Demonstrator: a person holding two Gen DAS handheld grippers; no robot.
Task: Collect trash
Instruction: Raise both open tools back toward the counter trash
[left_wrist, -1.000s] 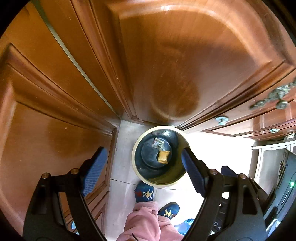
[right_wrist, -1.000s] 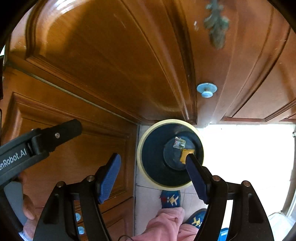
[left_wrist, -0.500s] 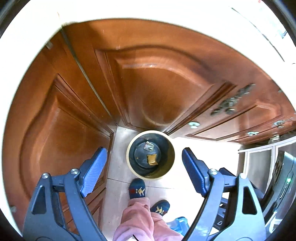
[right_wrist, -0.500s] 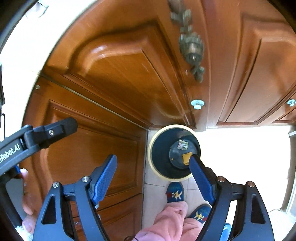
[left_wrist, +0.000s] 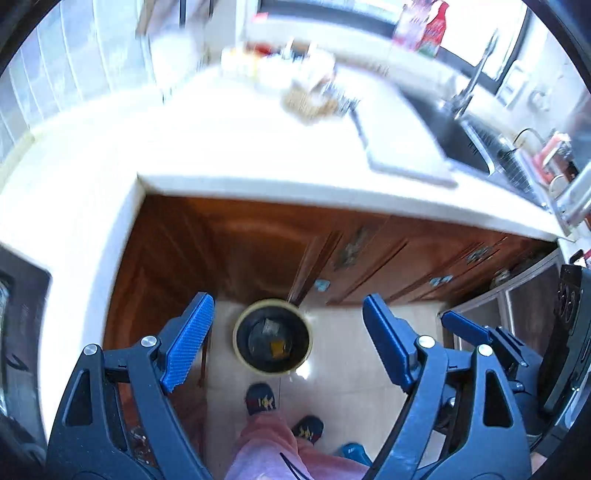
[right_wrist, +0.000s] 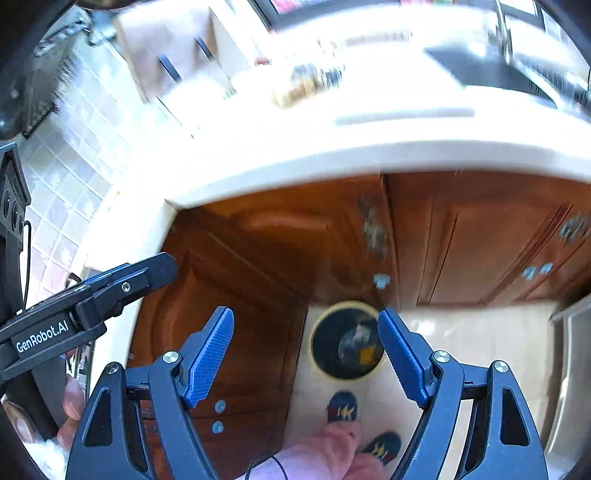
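Left wrist view: left gripper (left_wrist: 284, 341) empty, jaws spread wide; trash bin (left_wrist: 272, 336) stands upright on the tiled floor (left_wrist: 354, 354), mouth up, directly between the blue pads, with a yellow scrap (left_wrist: 277, 346) and a grey scrap (left_wrist: 270, 326) on its bottom; compared with a second ago the bin is much smaller and the white countertop (left_wrist: 229, 147), blurred, now shows above the wooden cabinets (left_wrist: 258, 243) behind the bin. Right wrist view: right gripper (right_wrist: 306, 354) likewise wide open and empty, bin (right_wrist: 345, 341) partly covered by its right pad, slippers (right_wrist: 342, 406) just below the bin, left gripper (right_wrist: 92, 306) well left of it.
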